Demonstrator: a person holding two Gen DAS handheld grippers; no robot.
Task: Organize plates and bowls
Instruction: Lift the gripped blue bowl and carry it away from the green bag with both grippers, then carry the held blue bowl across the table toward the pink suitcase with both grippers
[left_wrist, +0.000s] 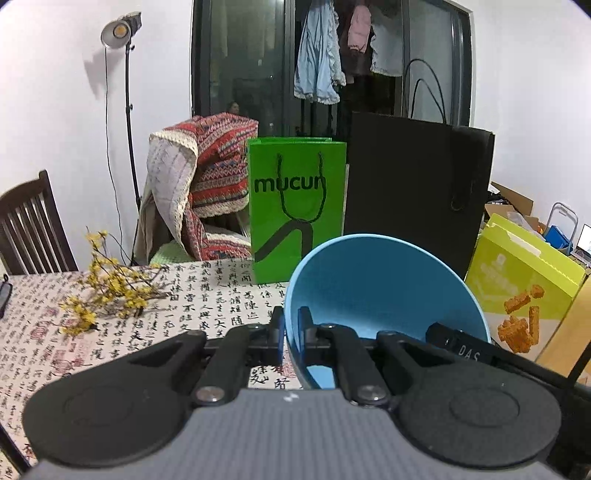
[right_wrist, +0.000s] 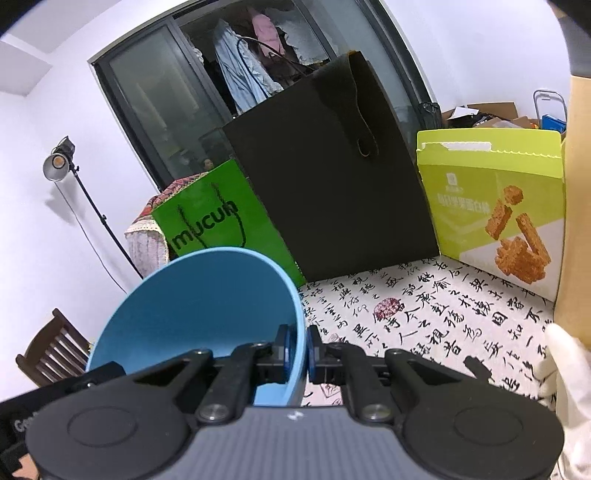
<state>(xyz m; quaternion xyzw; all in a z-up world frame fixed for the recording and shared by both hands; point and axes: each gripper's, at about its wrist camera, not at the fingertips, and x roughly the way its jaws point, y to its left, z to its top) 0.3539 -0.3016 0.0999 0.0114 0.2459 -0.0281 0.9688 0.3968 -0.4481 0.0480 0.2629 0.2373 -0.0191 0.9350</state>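
Note:
A blue bowl is held up off the table between both grippers, tilted toward the cameras. My left gripper is shut on the bowl's left rim. My right gripper is shut on the bowl's right rim, and the same bowl fills the lower left of the right wrist view. Part of the right gripper's body shows behind the bowl in the left wrist view. No plates are in view.
A table with a calligraphy-print cloth lies below. At its far edge stand a green paper bag, a tall black bag and a yellow-green snack box. Dried yellow flowers lie at the left. Chairs stand behind.

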